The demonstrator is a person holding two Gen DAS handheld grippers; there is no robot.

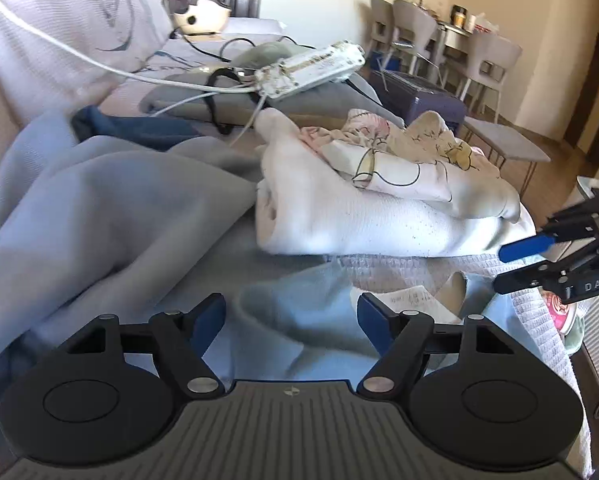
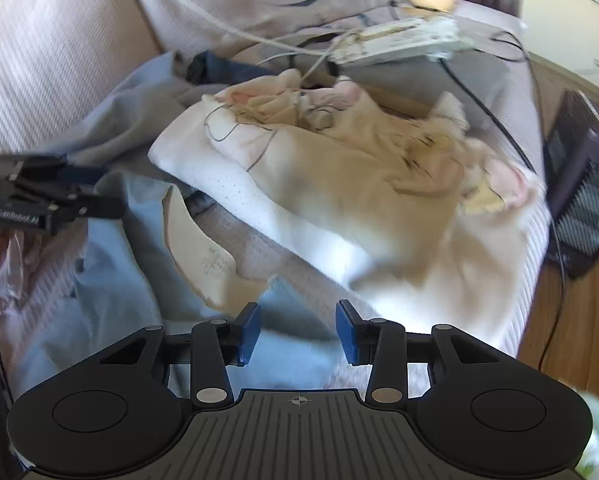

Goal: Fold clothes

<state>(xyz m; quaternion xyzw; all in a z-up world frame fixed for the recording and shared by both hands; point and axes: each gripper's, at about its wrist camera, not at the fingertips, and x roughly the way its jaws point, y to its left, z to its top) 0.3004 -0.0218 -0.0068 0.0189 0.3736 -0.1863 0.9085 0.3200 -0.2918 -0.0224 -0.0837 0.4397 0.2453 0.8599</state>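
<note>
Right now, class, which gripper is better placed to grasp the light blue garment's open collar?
Probably the left gripper: its open jaws hang just above the light blue garment, the collar close ahead.

blue garment [image 1: 111, 208]: soft matt fleece cloth
white garment [image 1: 359, 220]: knitted cloth
fingers [image 2: 248, 334]: blue ribbed pads
floor [image 2: 571, 300]: glossy wood

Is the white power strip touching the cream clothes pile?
Apart. The left wrist view shows grey cushion between the power strip and the cream pile.
</note>
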